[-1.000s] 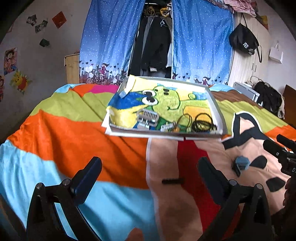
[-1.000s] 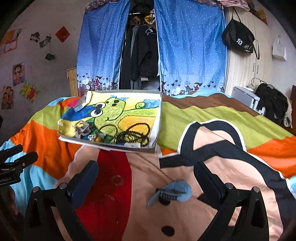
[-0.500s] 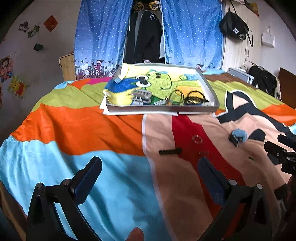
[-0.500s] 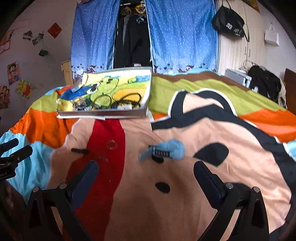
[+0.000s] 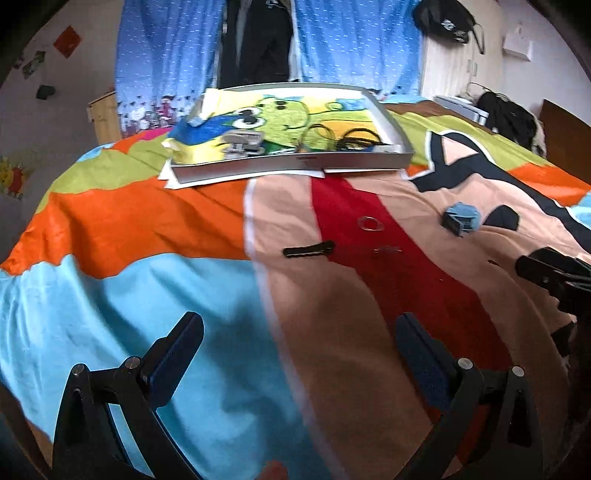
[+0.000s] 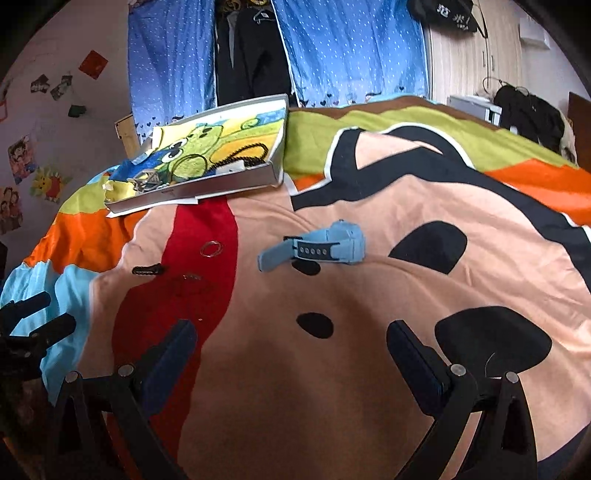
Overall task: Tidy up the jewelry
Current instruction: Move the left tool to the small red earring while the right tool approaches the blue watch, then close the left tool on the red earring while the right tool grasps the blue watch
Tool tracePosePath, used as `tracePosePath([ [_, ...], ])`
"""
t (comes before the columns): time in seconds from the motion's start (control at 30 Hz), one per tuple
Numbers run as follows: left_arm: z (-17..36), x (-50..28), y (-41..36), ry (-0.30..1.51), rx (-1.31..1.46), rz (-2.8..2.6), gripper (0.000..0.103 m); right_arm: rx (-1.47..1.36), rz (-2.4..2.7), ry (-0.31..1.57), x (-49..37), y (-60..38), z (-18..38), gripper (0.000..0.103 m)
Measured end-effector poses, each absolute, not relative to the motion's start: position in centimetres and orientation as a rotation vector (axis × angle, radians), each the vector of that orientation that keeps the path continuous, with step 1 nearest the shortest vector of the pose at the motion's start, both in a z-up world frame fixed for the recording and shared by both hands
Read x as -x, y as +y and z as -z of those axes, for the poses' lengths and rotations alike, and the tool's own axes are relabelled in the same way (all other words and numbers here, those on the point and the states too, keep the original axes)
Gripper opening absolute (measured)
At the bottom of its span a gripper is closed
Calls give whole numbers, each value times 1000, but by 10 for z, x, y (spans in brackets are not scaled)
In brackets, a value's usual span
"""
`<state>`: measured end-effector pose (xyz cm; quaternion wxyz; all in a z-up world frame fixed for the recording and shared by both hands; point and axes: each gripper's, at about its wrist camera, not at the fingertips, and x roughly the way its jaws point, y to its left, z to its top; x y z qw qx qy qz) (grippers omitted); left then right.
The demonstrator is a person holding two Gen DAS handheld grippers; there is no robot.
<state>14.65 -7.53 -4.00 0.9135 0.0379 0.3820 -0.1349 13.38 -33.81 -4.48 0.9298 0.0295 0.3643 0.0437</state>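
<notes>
A shallow silver tray (image 5: 295, 162) (image 6: 207, 186) with a cartoon-print lining sits at the far side of the bed and holds black necklaces (image 5: 360, 138) (image 6: 243, 155) and a silver clip (image 5: 242, 142). Loose on the bedspread lie a blue watch (image 6: 317, 249) (image 5: 461, 218), a black hair clip (image 5: 308, 249) (image 6: 147, 269), a thin ring (image 5: 369, 223) (image 6: 211, 248) and a fine chain (image 6: 190, 278). My left gripper (image 5: 295, 347) is open and empty, well short of them. My right gripper (image 6: 291, 343) is open and empty, short of the watch.
The bed carries a bright cartoon bedspread (image 6: 369, 314). Blue curtains (image 6: 332, 48) and hanging dark clothes stand behind it. A wardrobe with a black bag (image 5: 448, 22) is at the right. Each gripper shows at the edge of the other's view.
Both grippers have drawn back toward the near edge of the bed and risen. The tray and loose jewelry now sit farther away. Both stay open and empty.
</notes>
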Motion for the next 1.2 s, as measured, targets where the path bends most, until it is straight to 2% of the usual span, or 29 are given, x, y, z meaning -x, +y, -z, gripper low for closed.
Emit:
tracePosePath([
  [0.63,69,-224,-158,887,-136,570,100,-69,-245,848,-225,-392,53,103],
  [0.87,89,-256,-170,998,-140,619,84,-185,-274,870,-267,-401,63,103],
  [0.97,95,-262,-168,1017,-138,598,77,-211,-268,888,-278,-404,69,94],
  [1.03,95,-263,-167,1016,-133,587,73,-236,-264,909,-283,-406,75,79],
  [1.2,96,-259,-167,1003,-159,560,59,-303,-258,940,-282,-408,86,56],
])
